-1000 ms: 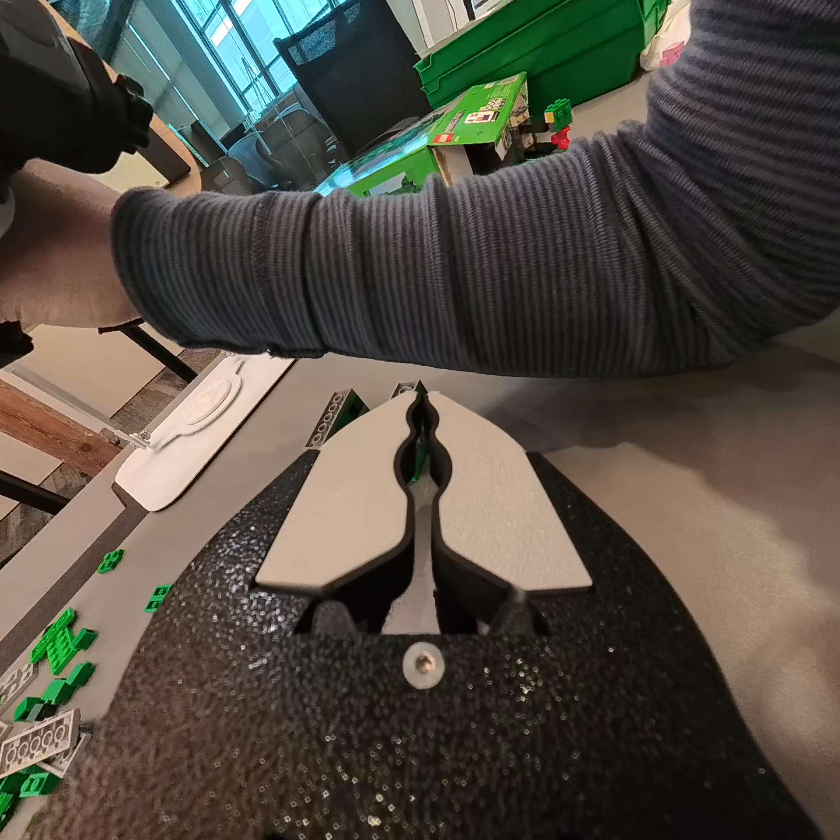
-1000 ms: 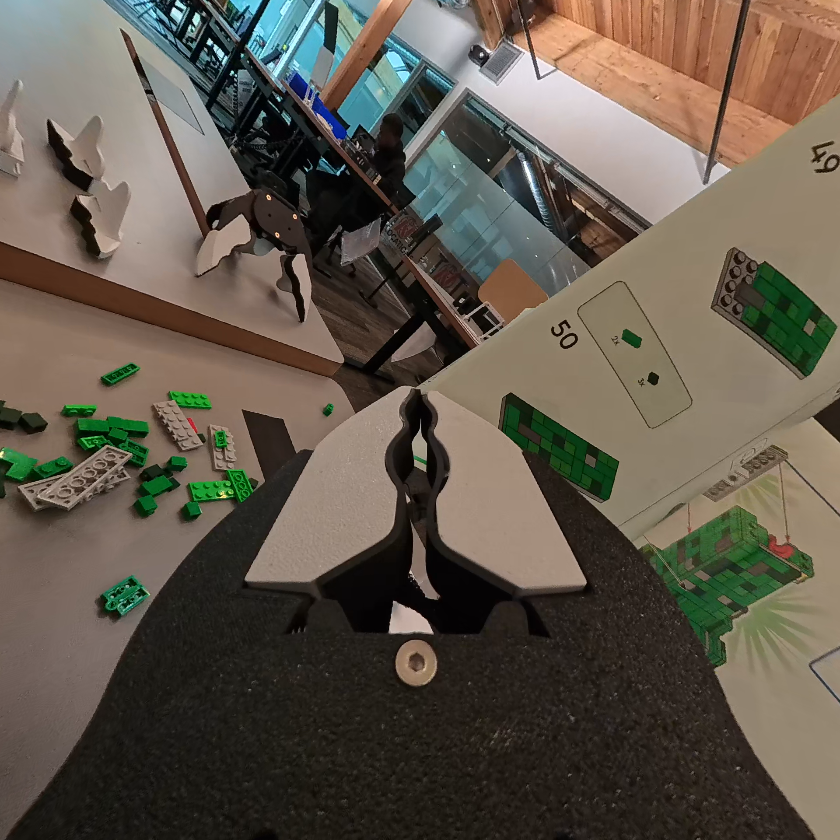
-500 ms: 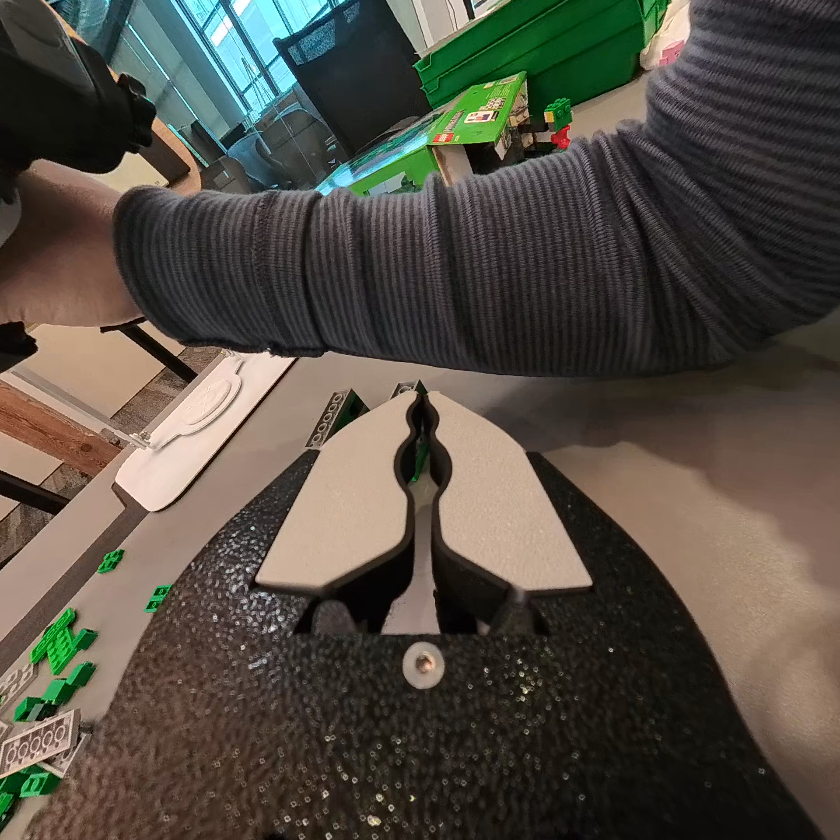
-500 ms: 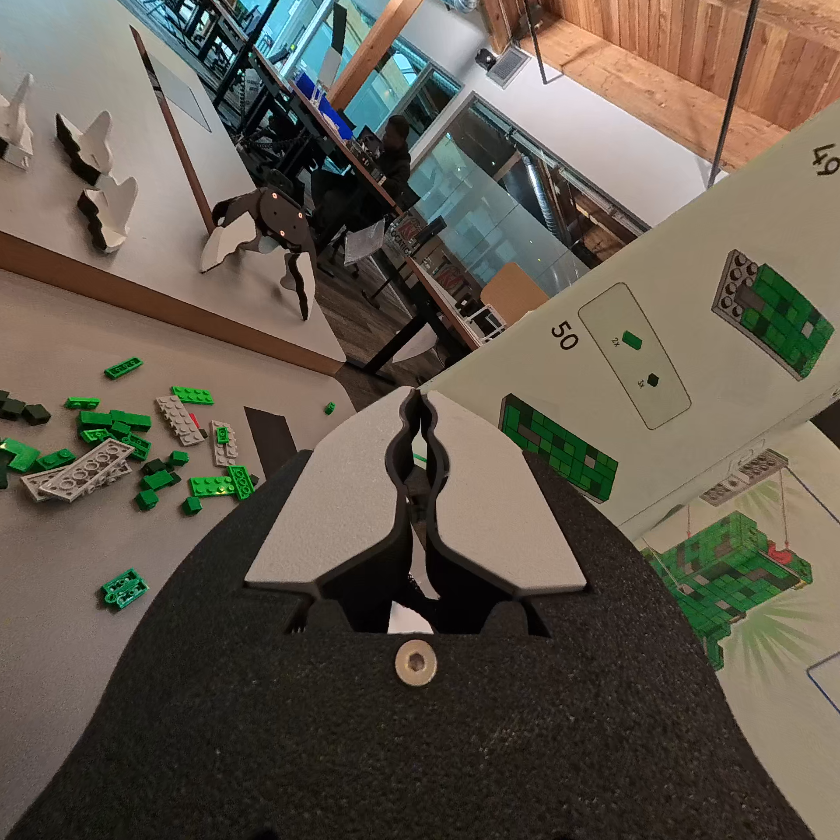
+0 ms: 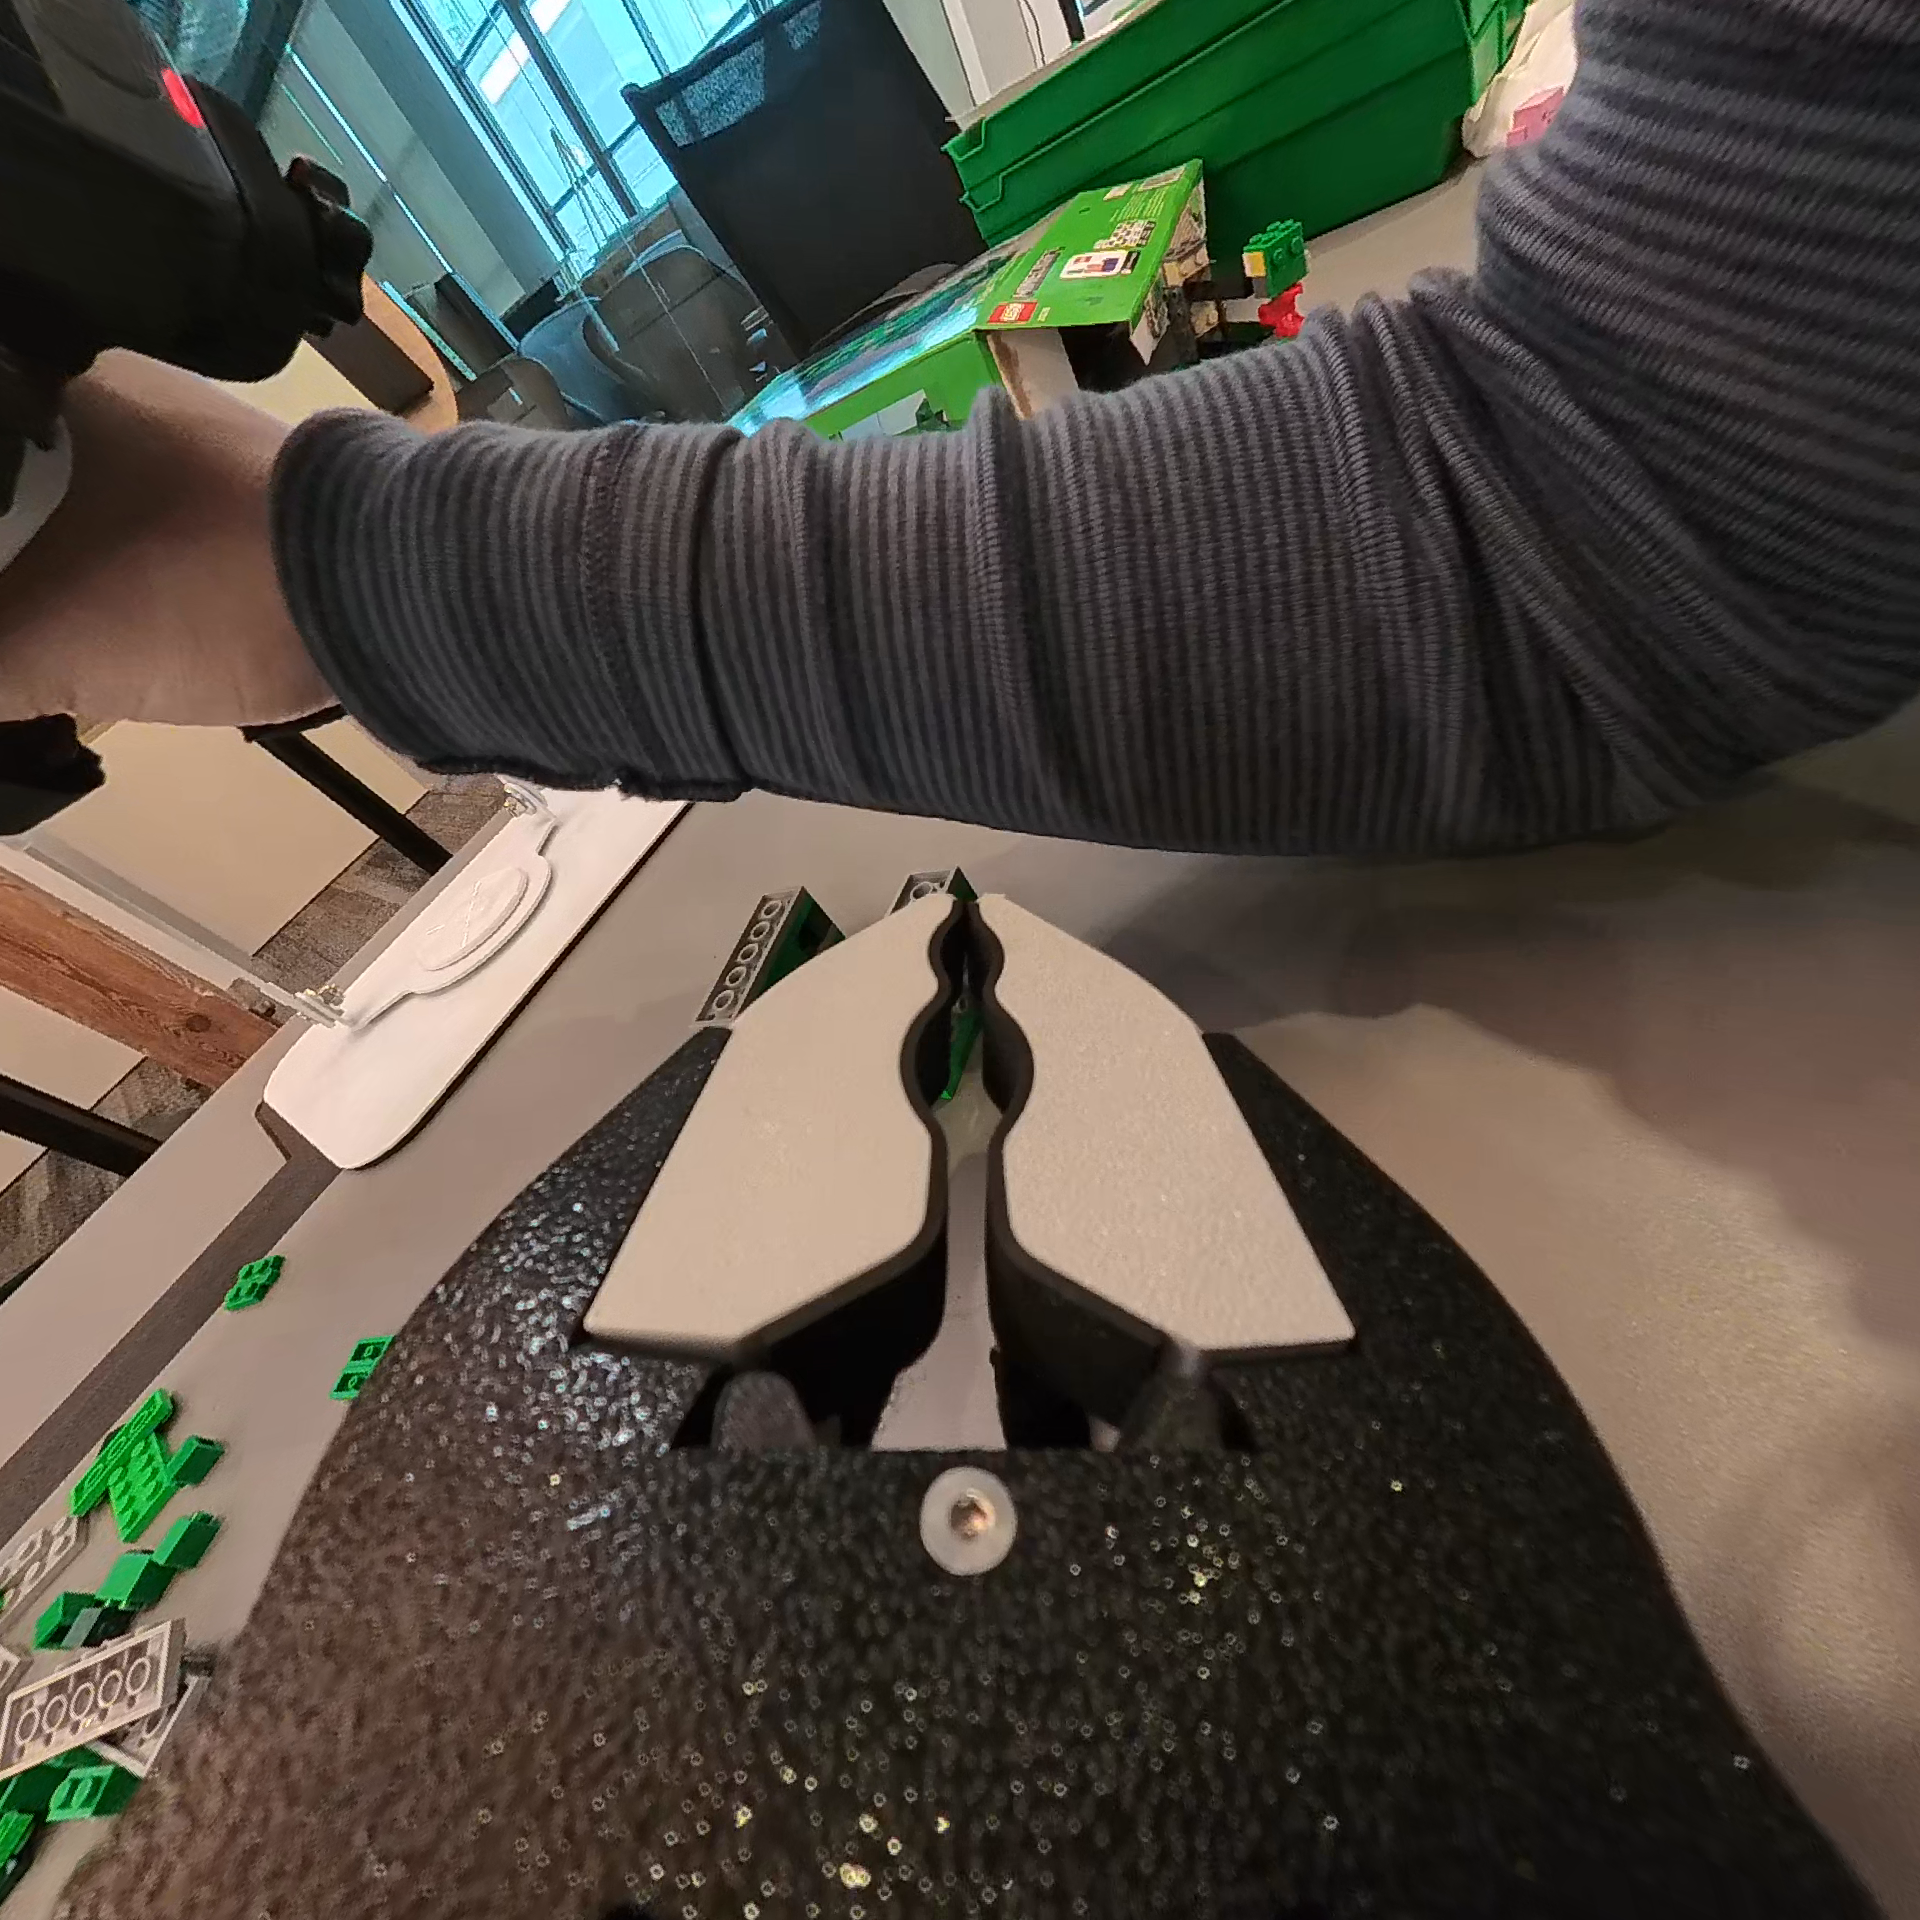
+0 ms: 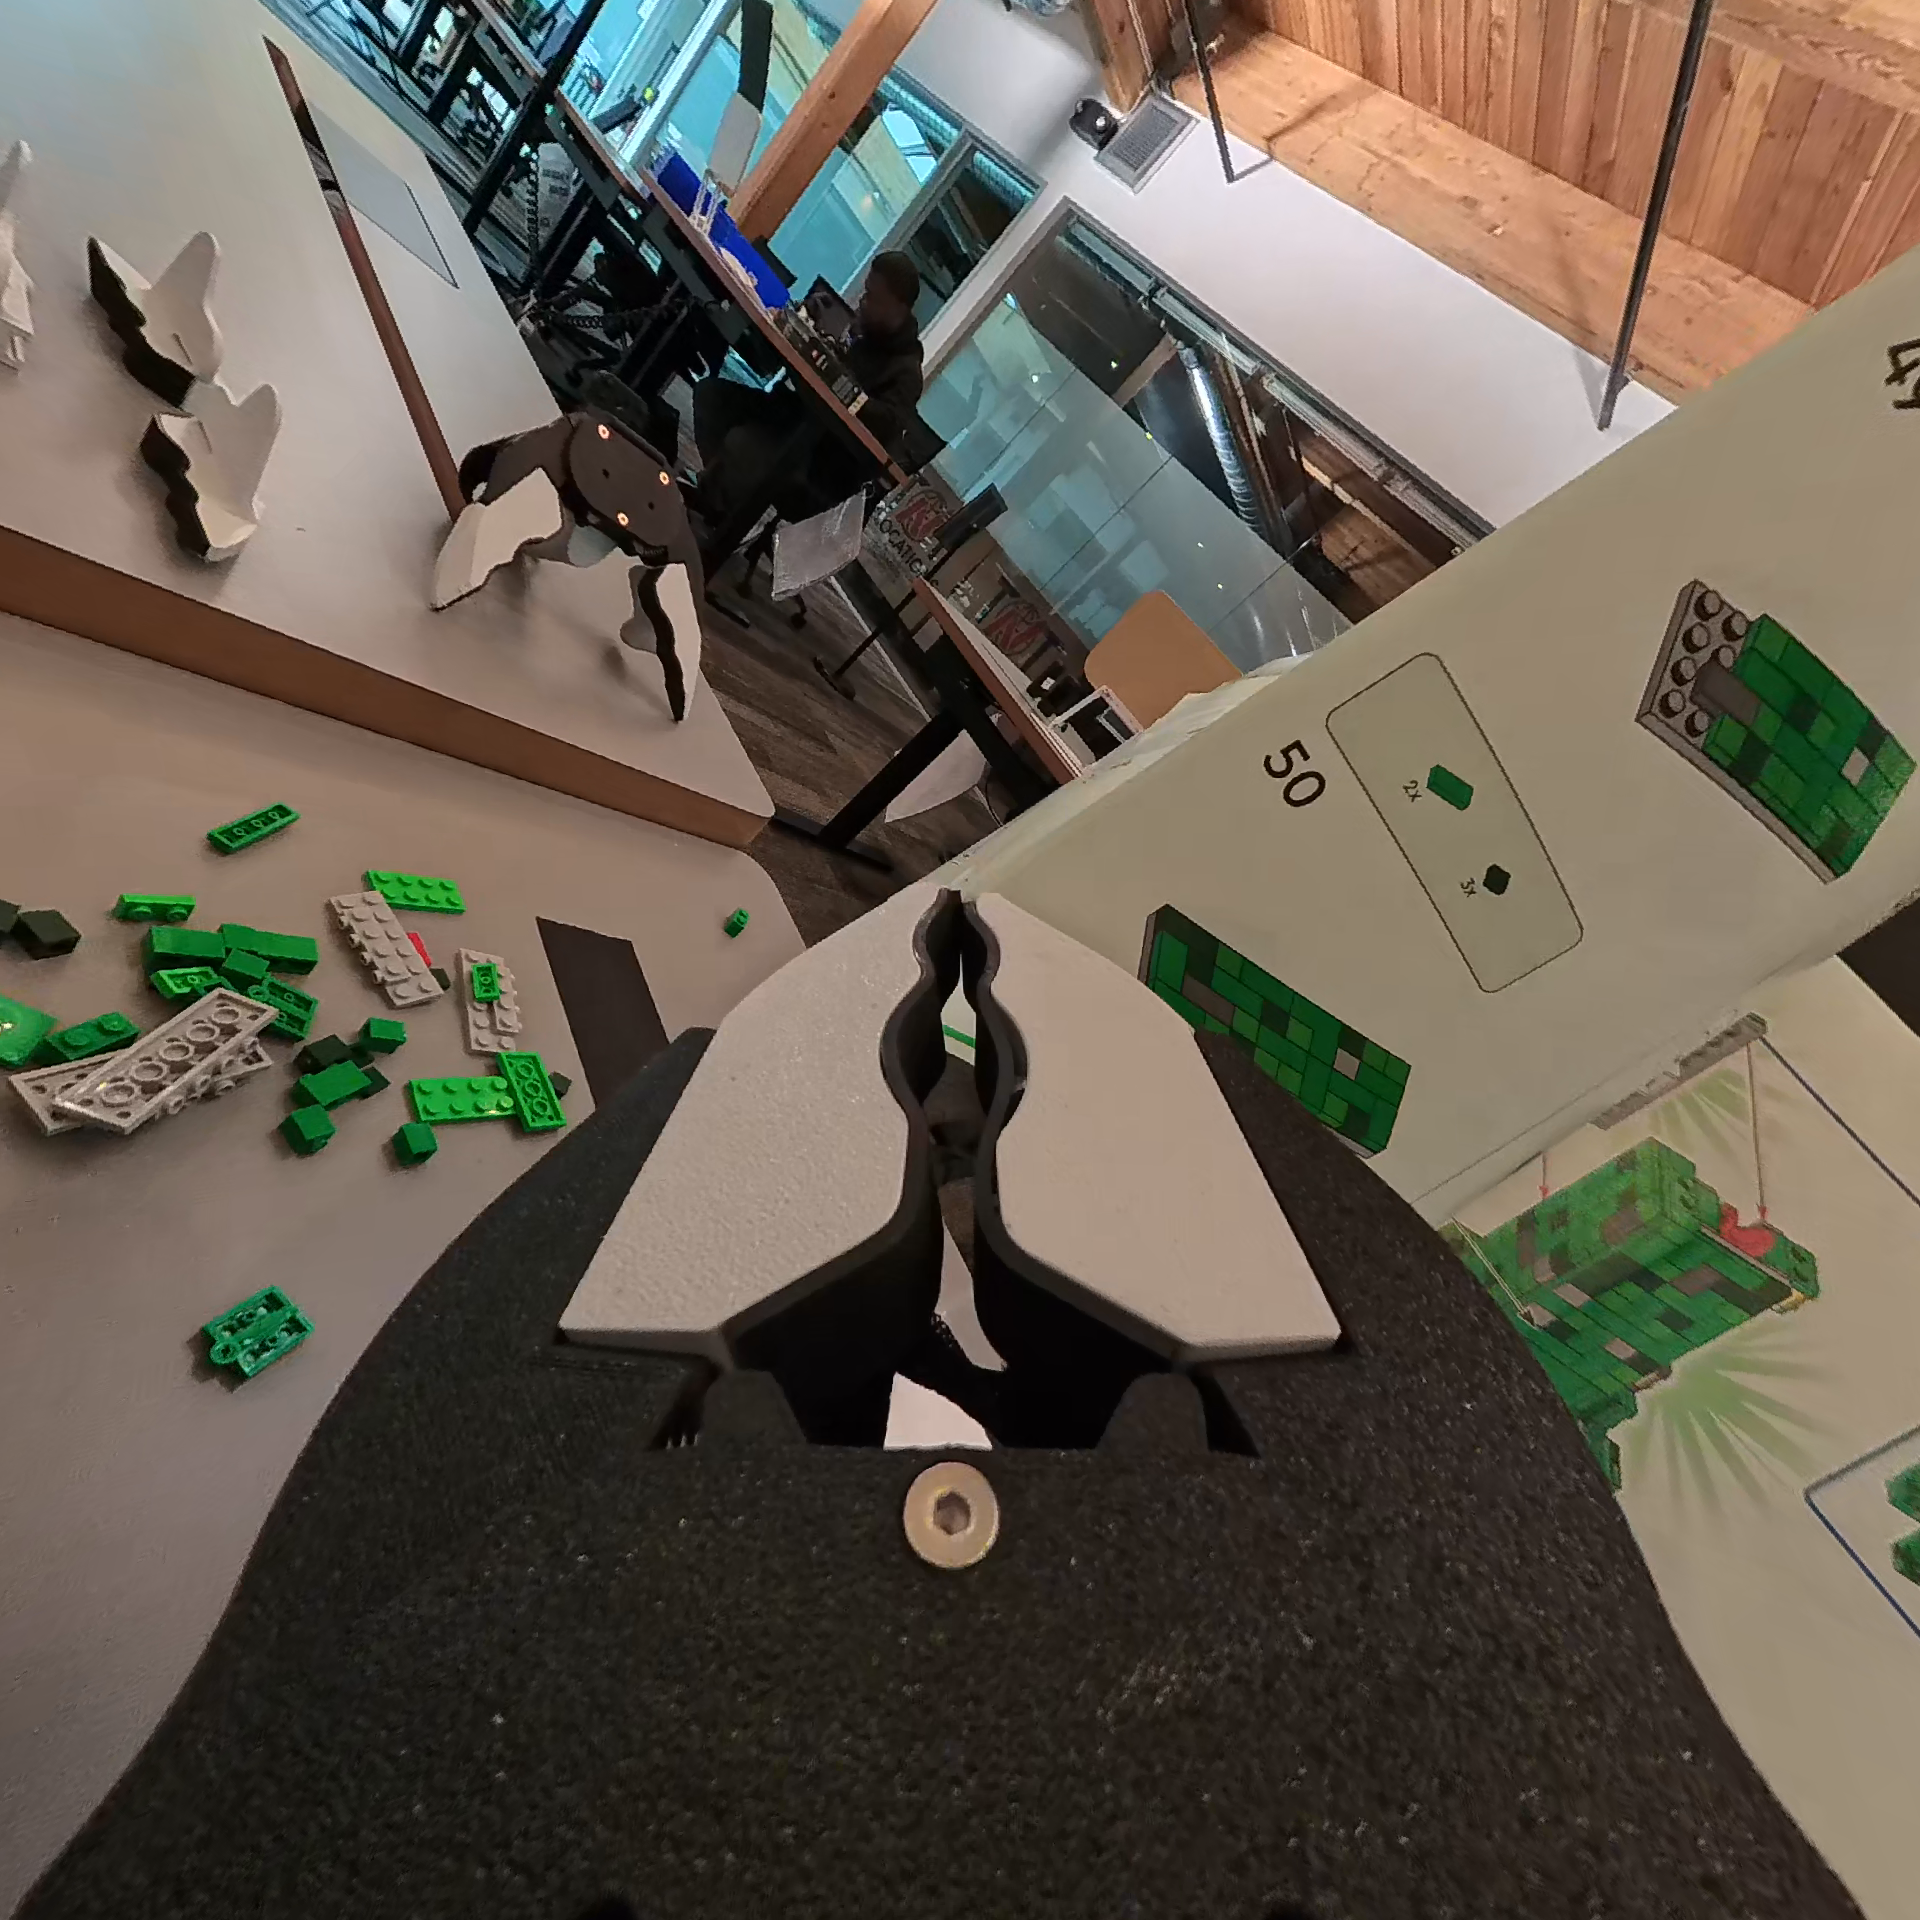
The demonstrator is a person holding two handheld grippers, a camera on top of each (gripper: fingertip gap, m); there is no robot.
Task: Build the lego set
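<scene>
Right tool (image 6: 957, 914) lifts an instruction booklet page (image 6: 1558, 810).
Both tools pinched together; left tool (image 5: 961, 914) clamps a green-and-grey Lego plate (image 5: 769, 945).

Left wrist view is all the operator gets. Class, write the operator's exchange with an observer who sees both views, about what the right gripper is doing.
Operator: A sleeve blocks my view. What is the right gripper doing?
Observer: Its jaws are shut on a lifted booklet page.
Operator: What lies under it?
Observer: A second page, flat, picturing a green build.
</scene>
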